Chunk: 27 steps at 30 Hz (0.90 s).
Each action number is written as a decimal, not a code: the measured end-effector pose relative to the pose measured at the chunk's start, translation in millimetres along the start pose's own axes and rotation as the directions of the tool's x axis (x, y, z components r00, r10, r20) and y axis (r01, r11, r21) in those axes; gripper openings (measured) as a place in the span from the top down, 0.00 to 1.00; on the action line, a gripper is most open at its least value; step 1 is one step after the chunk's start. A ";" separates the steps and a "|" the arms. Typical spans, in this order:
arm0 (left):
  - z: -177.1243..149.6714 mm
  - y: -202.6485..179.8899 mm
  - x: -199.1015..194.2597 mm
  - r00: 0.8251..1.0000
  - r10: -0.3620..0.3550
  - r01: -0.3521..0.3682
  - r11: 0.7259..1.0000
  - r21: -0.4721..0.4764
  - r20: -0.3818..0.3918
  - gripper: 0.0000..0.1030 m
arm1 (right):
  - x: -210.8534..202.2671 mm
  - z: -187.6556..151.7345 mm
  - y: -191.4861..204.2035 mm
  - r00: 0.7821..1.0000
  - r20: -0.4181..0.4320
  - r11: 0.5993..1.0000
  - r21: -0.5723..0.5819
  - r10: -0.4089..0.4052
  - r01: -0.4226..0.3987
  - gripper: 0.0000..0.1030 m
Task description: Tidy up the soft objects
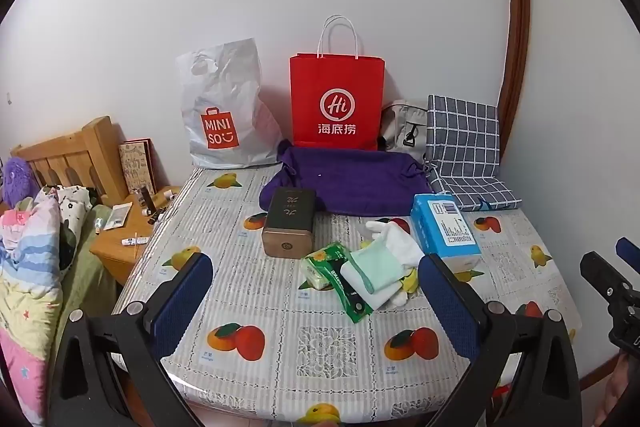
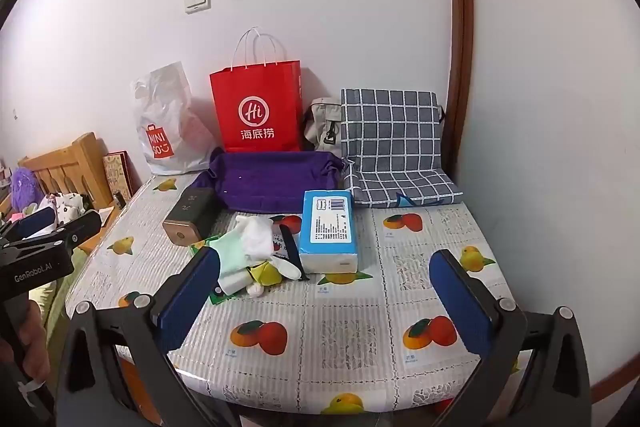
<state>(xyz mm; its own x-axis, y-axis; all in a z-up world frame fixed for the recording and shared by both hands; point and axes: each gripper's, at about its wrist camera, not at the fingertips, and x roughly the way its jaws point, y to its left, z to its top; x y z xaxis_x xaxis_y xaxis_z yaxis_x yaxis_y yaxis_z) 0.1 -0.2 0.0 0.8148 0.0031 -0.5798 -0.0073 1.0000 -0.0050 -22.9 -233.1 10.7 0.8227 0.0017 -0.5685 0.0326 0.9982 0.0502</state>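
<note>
Both grippers are hovering over the near edge of the tabletop, which is wearing a fruit-print cover. The left gripper is holding its jaws spread wide with nothing between them, and the right gripper is doing the same — blue pads apart, nothing caught.

The soft things are sitting in a loose pile near the middle of the tabletop: a mint-green cloth is lying over a white cloth, and both are overlapping a green tissue packet, with a small yellow item poking out at the near side. Just right of the pile, a blue tissue pack is lying flat. To the far left of the pile, a dark box with a bronze end is resting on the cover.

Farther back, a purple fabric bag is slumping open, and a grey checked cushion is leaning at the far right. Against the wall a red paper bag is standing upright, with a white plastic shopping bag to its left.
</note>
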 end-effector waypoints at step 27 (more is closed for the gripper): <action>0.7 2.8 -3.7 1.000 -0.019 0.019 1.000 -0.016 0.012 0.00 | -10.8 2.7 3.9 1.000 0.019 1.000 -0.003 0.021 -0.021 0.00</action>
<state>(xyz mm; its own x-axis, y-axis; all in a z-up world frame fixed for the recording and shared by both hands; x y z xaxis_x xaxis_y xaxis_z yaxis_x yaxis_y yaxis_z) -2.5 2.7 2.7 0.8216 -0.0158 -0.5699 -0.0010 0.9996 -0.0292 -30.2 -229.3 19.2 0.8337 0.0218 -0.5517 0.0133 0.9981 0.0596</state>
